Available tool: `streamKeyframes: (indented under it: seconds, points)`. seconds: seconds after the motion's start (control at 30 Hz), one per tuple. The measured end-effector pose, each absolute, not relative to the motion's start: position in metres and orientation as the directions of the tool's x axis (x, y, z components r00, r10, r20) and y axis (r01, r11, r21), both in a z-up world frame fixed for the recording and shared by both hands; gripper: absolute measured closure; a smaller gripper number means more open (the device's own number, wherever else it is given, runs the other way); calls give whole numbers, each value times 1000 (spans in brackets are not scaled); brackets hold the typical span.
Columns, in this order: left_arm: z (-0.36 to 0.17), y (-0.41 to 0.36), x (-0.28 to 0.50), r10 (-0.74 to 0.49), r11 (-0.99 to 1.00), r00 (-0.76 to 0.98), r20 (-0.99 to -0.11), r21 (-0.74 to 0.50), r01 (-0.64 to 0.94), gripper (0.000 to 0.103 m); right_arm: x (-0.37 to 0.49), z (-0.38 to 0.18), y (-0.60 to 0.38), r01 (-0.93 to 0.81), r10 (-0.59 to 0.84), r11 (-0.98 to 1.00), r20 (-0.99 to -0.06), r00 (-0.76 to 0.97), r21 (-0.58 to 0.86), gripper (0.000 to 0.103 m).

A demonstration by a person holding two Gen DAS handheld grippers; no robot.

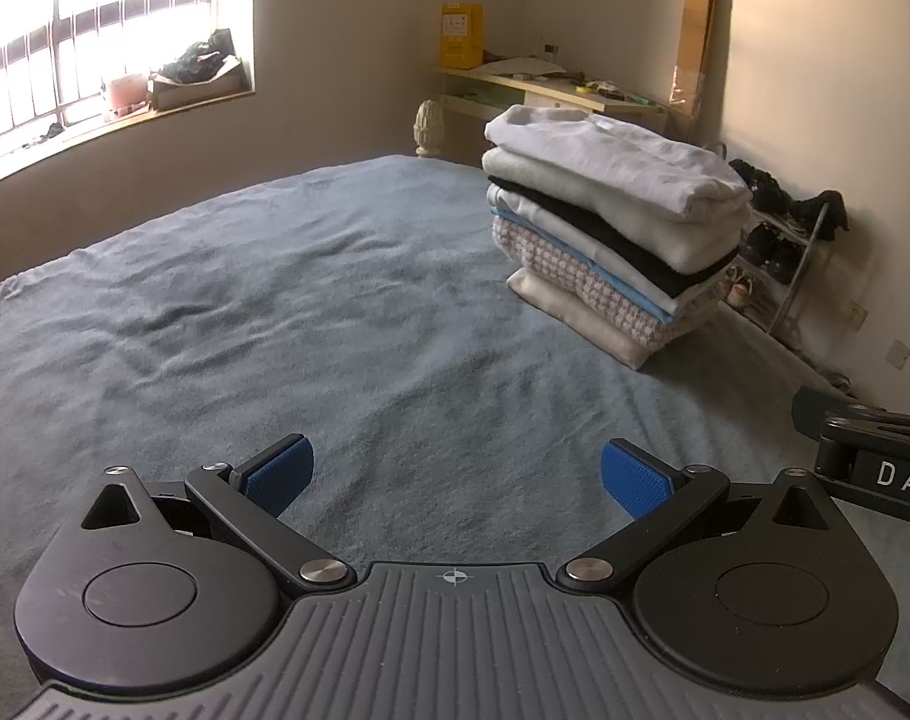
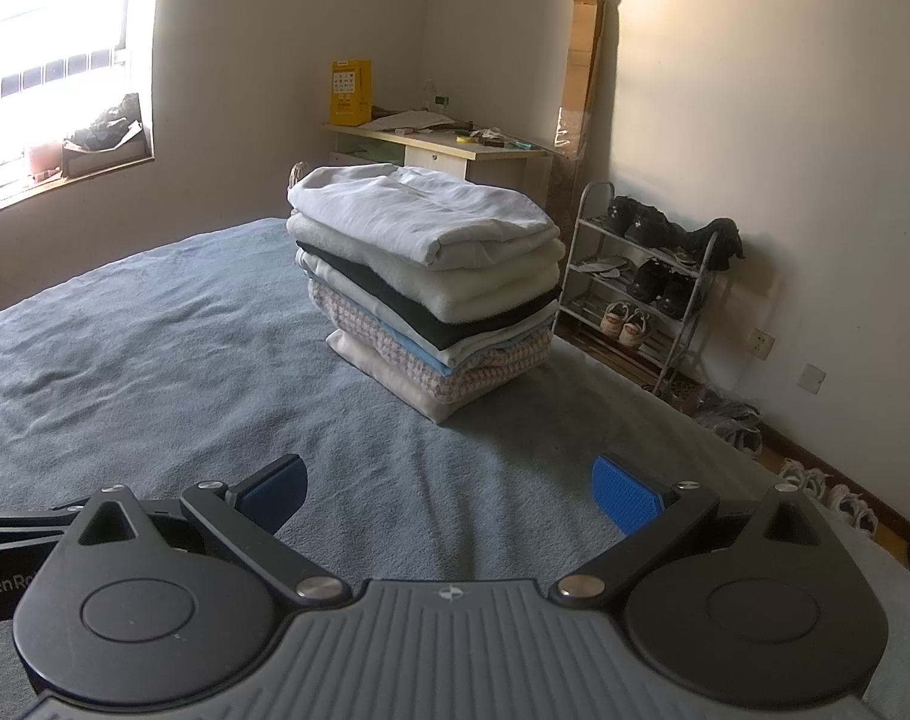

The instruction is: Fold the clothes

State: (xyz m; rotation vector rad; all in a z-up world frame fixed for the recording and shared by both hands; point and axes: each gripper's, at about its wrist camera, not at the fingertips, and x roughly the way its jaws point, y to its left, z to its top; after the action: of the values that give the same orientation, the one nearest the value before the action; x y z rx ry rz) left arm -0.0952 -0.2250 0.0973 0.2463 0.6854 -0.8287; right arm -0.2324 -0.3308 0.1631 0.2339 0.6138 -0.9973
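Ahead, squared stack of folded clothes (image 2: pixel 428 282) on napped blanket (image 2: pixel 155 348).

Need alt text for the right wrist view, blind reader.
A stack of folded clothes sits on a grey-blue bed cover, ahead of the open, empty right gripper. Behind it stand a shoe rack and a desk against the walls.

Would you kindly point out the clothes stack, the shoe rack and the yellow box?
clothes stack (image 2: pixel 419 222), right wrist view, top white garment.
shoe rack (image 2: pixel 581 228), right wrist view, left upright.
yellow box (image 2: pixel 350 93), right wrist view, front face.
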Motion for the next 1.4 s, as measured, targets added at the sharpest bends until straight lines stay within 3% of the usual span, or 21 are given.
streamKeyframes:
  seconds: [1.4]
  points:
    - [96,-227,-95,-588,663,476,-654,-53,747,0,-236,163,-328,842,-712,533,-582,393,-83,0]
